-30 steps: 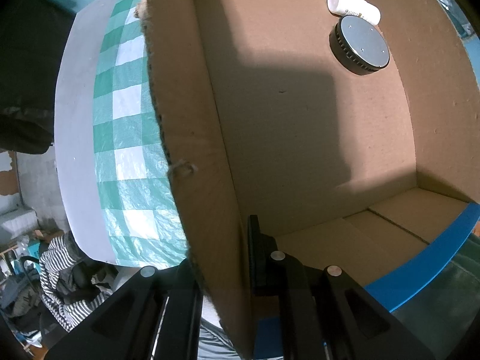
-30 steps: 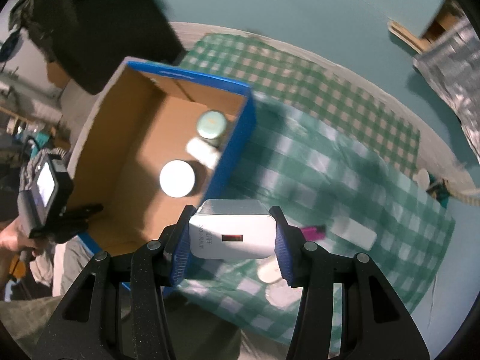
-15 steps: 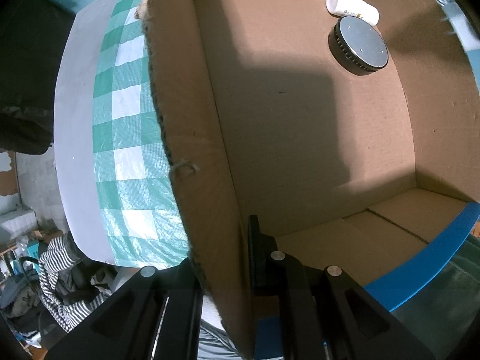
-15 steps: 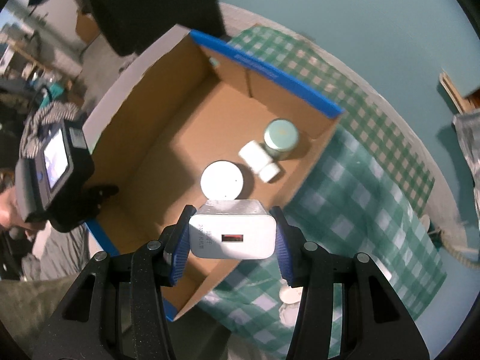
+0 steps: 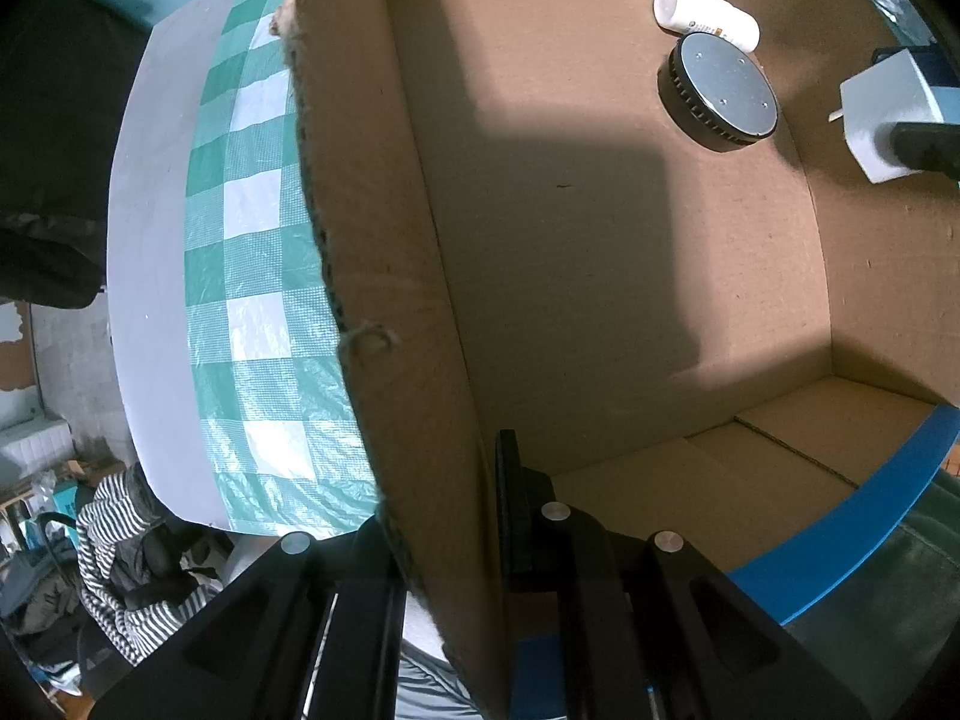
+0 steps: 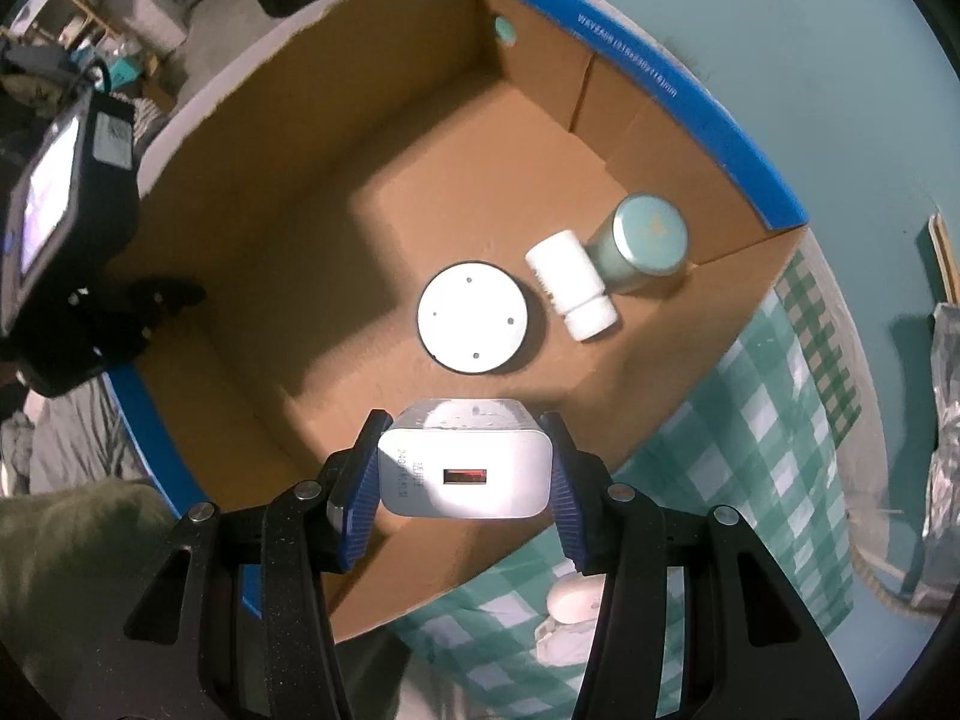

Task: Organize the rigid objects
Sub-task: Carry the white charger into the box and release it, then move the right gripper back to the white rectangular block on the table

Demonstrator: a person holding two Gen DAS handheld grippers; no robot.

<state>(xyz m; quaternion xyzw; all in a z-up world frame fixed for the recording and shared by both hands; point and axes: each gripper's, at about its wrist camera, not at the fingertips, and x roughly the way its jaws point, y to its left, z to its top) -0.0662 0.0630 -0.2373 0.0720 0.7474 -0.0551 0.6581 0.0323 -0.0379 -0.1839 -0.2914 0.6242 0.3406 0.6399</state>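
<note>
The right gripper [image 6: 465,495] grasps a white USB charger block [image 6: 465,467] above the open brown cardboard box with blue rim [image 6: 690,102]; its plug side is hidden. The left gripper [image 5: 444,510] is clenched on the box's near wall, which covers one finger. Inside lie a round flat disc [image 6: 472,317], a small white bottle [image 6: 570,283] and a teal tin [image 6: 645,241]. A green checked cloth [image 6: 750,420] lies beneath.

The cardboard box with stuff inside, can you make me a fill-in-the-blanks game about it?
1. The right gripper is shut on a white ____.
2. The left gripper is clamped on the wall of the cardboard ____.
3. The white bottle in the box lies on its ____.
4. The tablecloth has green and white ____.

Missing words: charger; box; side; checks
</note>
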